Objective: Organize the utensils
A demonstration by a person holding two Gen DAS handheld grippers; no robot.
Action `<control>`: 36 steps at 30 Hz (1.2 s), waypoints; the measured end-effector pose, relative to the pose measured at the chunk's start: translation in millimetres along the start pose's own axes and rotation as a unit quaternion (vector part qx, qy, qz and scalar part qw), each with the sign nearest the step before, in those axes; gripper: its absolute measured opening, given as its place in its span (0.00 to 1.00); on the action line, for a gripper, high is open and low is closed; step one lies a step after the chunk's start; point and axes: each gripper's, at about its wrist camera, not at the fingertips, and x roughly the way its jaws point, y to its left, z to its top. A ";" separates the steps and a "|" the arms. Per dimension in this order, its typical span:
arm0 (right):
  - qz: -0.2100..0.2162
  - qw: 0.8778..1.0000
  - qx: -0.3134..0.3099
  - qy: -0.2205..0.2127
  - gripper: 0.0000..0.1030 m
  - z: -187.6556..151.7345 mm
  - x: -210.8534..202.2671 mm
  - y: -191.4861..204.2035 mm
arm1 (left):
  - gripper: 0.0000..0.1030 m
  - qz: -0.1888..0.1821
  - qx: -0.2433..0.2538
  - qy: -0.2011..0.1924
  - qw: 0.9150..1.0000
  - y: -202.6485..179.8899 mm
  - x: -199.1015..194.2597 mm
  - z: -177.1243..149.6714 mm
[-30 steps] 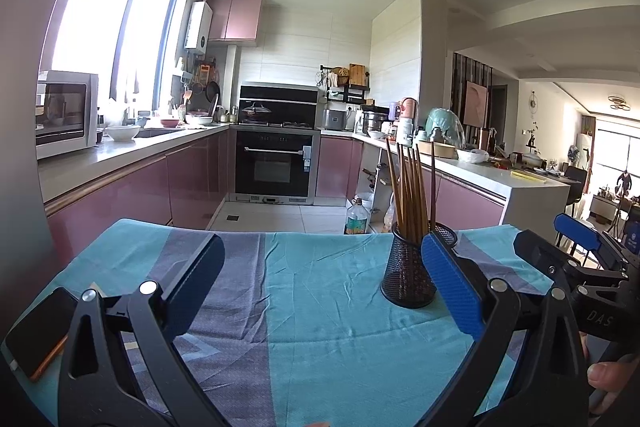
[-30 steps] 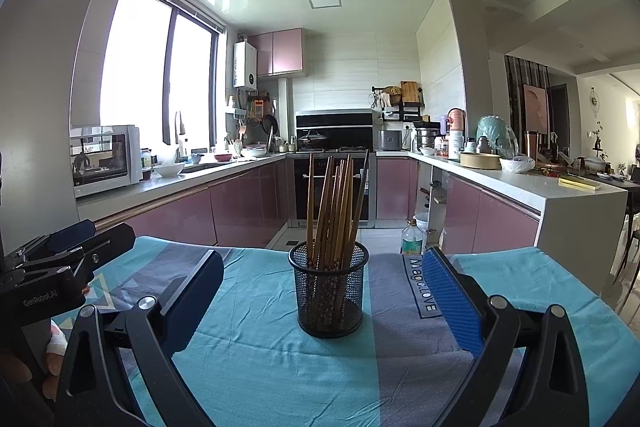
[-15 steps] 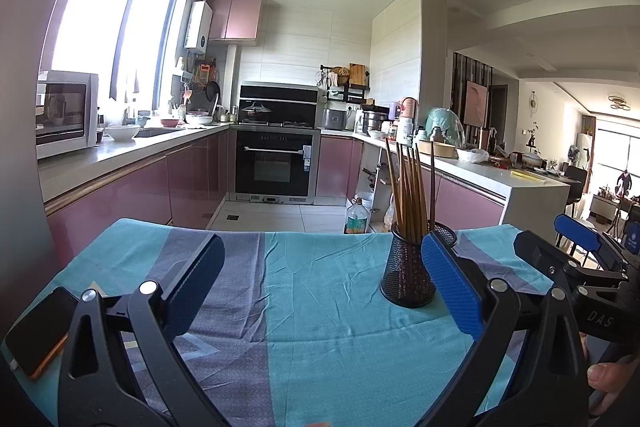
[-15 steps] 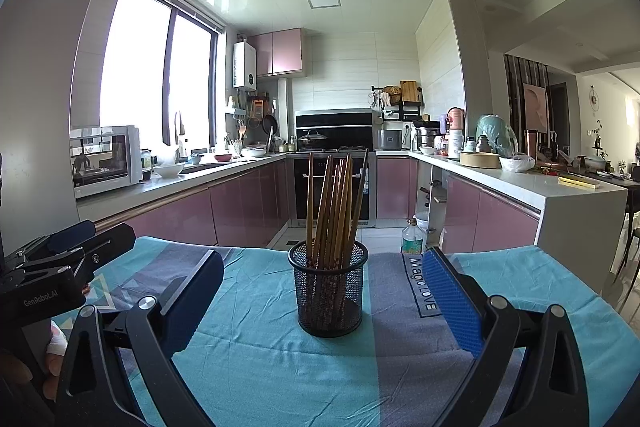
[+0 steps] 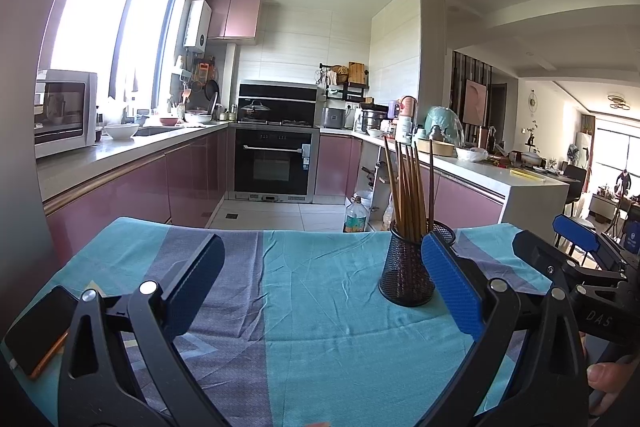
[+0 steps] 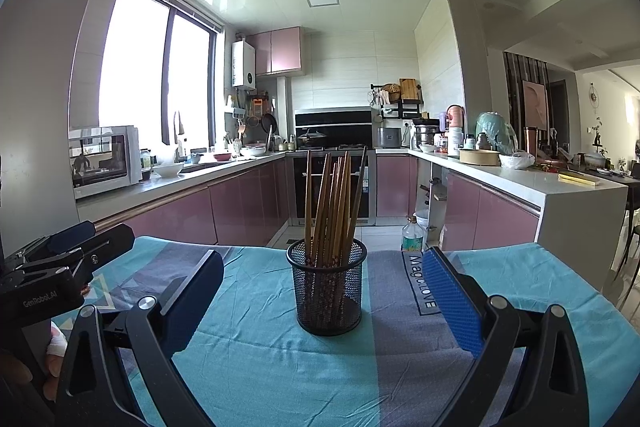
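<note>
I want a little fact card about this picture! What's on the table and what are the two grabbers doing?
Holder: black mesh cup, upright on the tablecloth
Inside: brown chopsticks, standing on end
Left gripper: open, holding nothing, cup ahead to its right
Right gripper: open, holding nothing, cup straight ahead between its fingers, untouched
Also on table: phone, at the left edge

From my left wrist camera, the phone (image 5: 38,331) runs off the frame's left edge, and my left gripper's right finger (image 5: 452,291) covers part of the mesh holder (image 5: 404,279). The chopsticks' (image 6: 332,203) lower ends blur behind the mesh.
</note>
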 end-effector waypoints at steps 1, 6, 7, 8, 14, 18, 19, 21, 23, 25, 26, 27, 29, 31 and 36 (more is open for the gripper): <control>0.000 1.000 0.000 0.000 0.93 -0.1 0.0 0.0 | 0.94 0.000 0.000 0.000 1.000 0.1 0.1 -0.1; 0.000 1.000 0.001 0.000 0.93 -0.3 0.4 -0.4 | 0.94 -0.001 0.000 0.001 1.000 -0.6 -0.4 -0.7; 0.000 1.000 0.001 0.001 0.93 -0.5 0.5 -0.6 | 0.94 -0.001 0.000 0.001 1.000 -0.8 -0.7 -0.9; 0.000 1.000 0.001 0.001 0.93 -0.7 0.5 -0.6 | 0.94 -0.001 0.000 0.002 1.000 -0.9 -0.2 -0.6; 0.000 1.000 0.001 0.001 0.93 -1.2 1.5 -0.8 | 0.94 -0.001 0.001 0.002 1.000 -1.5 -0.4 -0.7; -0.001 1.000 0.002 0.001 0.93 -1.3 1.4 -1.1 | 0.94 -0.001 0.001 0.002 1.000 -1.7 -0.5 -0.7; -0.001 1.000 0.002 0.001 0.93 -1.3 1.4 -1.4 | 0.94 0.000 0.001 0.002 1.000 -1.8 -0.4 -0.6; -0.001 1.000 0.002 0.001 0.93 -1.4 1.8 -1.5 | 0.94 -0.001 0.000 0.002 1.000 -1.7 -0.4 -0.6; -0.001 1.000 0.002 0.002 0.93 -1.6 1.9 -1.4 | 0.94 0.000 0.000 0.002 1.000 -2.1 -0.8 -0.8; -0.001 1.000 0.002 0.002 0.93 -1.7 2.2 -0.7 | 0.94 -0.001 0.000 0.002 1.000 -1.5 -0.5 -0.4; 0.000 1.000 0.003 0.002 0.93 -1.4 2.2 -1.2 | 0.94 -0.001 0.000 0.002 1.000 -1.5 -0.5 -0.3; 0.000 1.000 0.002 0.002 0.93 -1.6 2.7 -0.6 | 0.94 -0.001 0.001 0.002 1.000 -1.7 -0.7 -0.4; 0.000 1.000 0.003 0.002 0.93 -1.4 2.6 -1.0 | 0.94 -0.001 0.000 0.002 1.000 -1.6 -0.7 -0.3; 0.000 1.000 0.003 0.002 0.93 -1.6 2.8 -0.9 | 0.94 0.000 0.001 0.002 1.000 -1.6 -0.5 -0.2; 0.000 1.000 0.004 0.002 0.93 -1.5 2.9 -1.3 | 0.94 0.000 0.001 0.001 1.000 -1.7 -0.9 -0.1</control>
